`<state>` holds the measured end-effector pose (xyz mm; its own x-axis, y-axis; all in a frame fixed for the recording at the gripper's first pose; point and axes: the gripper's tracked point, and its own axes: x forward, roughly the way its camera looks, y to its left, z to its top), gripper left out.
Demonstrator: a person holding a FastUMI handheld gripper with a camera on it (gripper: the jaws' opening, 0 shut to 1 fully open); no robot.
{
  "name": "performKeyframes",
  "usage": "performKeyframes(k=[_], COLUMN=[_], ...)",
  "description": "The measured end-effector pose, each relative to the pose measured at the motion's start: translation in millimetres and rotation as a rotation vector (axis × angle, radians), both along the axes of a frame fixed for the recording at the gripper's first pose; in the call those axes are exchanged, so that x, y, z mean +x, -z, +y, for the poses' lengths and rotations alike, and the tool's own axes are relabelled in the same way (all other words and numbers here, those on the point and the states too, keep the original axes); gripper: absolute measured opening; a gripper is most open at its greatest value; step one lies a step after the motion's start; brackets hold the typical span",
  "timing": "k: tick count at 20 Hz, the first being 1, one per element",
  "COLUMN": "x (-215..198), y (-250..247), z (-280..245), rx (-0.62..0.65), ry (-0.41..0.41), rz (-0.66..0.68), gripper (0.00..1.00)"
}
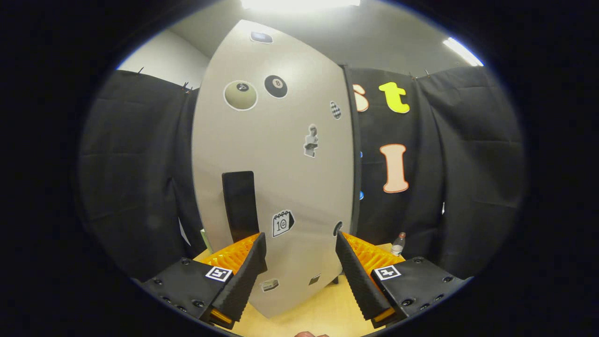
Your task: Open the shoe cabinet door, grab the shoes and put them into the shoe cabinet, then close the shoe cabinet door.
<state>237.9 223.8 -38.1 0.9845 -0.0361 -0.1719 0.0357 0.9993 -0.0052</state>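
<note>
The shoe cabinet door (276,159) stands just ahead of me, a tall pale grey panel covered with several stickers. A dark upright handle (239,206) sits low on the door, just beyond my left finger. My gripper (299,238) is open, its fingers spread wide with the lower part of the door seen between them. The fingertips (259,243) look close to the panel, but whether they touch it is unclear. No shoes are in sight.
A light wooden tabletop (323,313) lies under the cabinet and my fingers. A small clear bottle (398,243) stands on it beyond my right finger, against the black cloth wall (468,178). A bit of a hand (306,334) shows below the fingers.
</note>
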Motion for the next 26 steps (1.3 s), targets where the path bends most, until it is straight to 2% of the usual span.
performKeyframes(k=[5, 9, 16, 20, 26], x=[54, 55, 29, 23, 19], y=[3, -9, -15, -18, -7], z=[49, 63, 20, -13, -36], rx=[-0.006, -0.012, -0.005, -0.002, 0.043], ry=[-0.012, -0.035, -0.063, -0.015, 0.023], rz=[0.000, -0.020, -0.040, -0.064, -0.042], gripper=[0.96, 0.96, 0.98, 0.98, 0.97])
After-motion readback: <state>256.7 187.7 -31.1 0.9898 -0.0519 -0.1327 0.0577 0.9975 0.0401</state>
